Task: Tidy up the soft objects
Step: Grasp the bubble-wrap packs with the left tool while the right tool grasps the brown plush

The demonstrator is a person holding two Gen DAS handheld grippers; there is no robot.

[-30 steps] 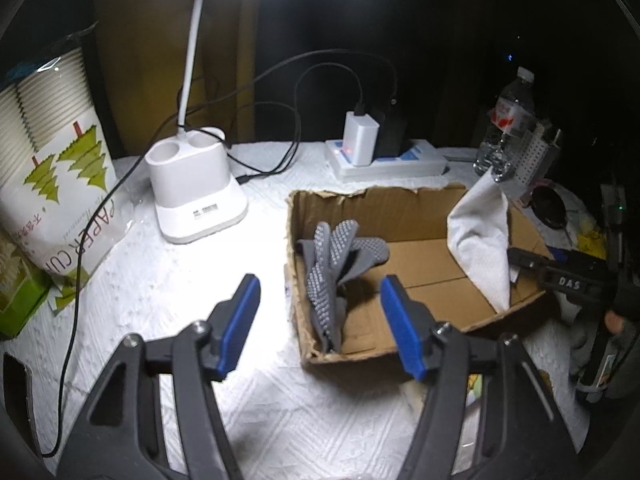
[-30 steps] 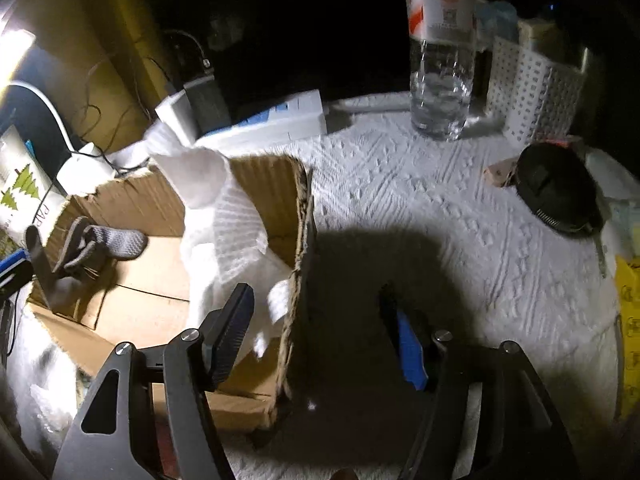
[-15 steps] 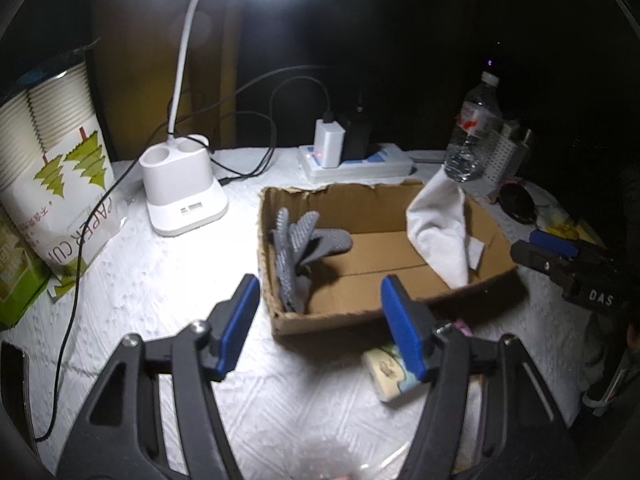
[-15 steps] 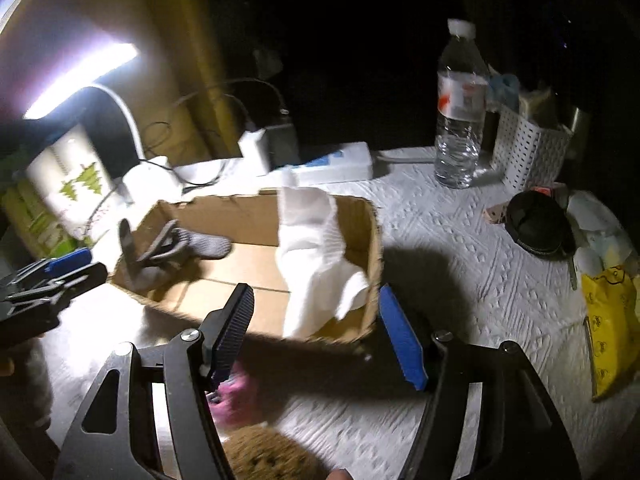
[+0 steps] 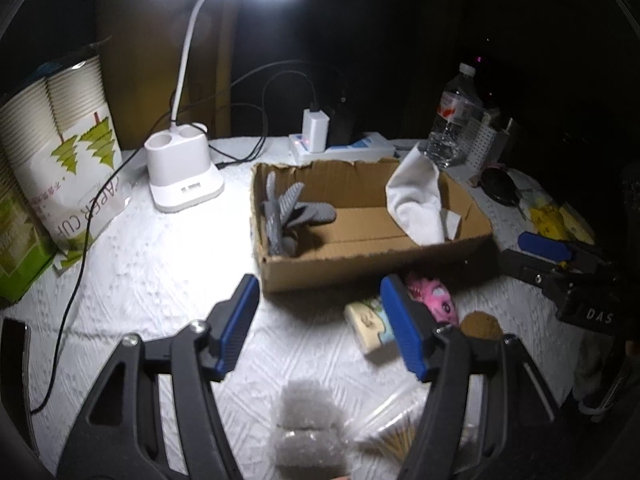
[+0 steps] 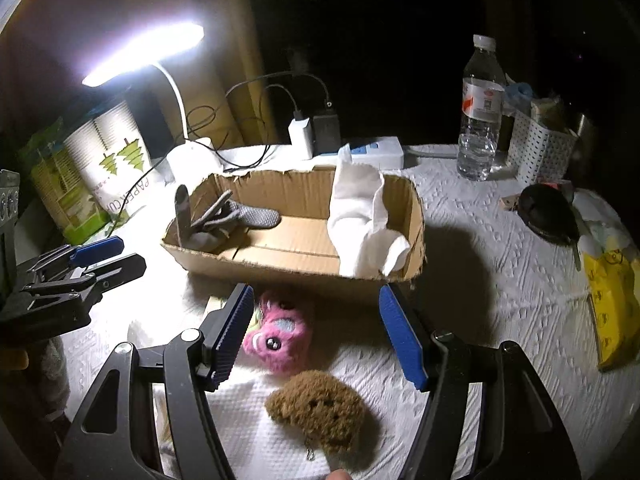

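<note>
Left tongs [image 5: 316, 324]: jaws are held apart and nothing is gripped; they are poised above the white table cover [image 5: 160, 280], in front of the cardboard box [image 5: 360, 264].
Right tongs [image 6: 314, 332]: jaws are spread wide and empty, with the pink plush toy [image 6: 280, 336] seen between them on the cloth and the brown fuzzy toy [image 6: 320, 408] just nearer the camera.
Already boxed: a grey dotted glove [image 5: 288, 212] is propped at the box's left end, and a white cloth [image 6: 364, 220] is draped over its right end.
Still loose: the pink and brown toys, a small pale packet [image 5: 368, 324] and a grey fuzzy item [image 5: 308, 412] are left on the table before the box.
Risk: the box's near wall could be nudged by a low approach, since the pink toy lies close against it; a soft toy could also be pinched only by its fur and dropped.
Open room: the box's middle floor is left bare, while a lamp base [image 5: 184, 176] and cables crowd the far left.
</note>
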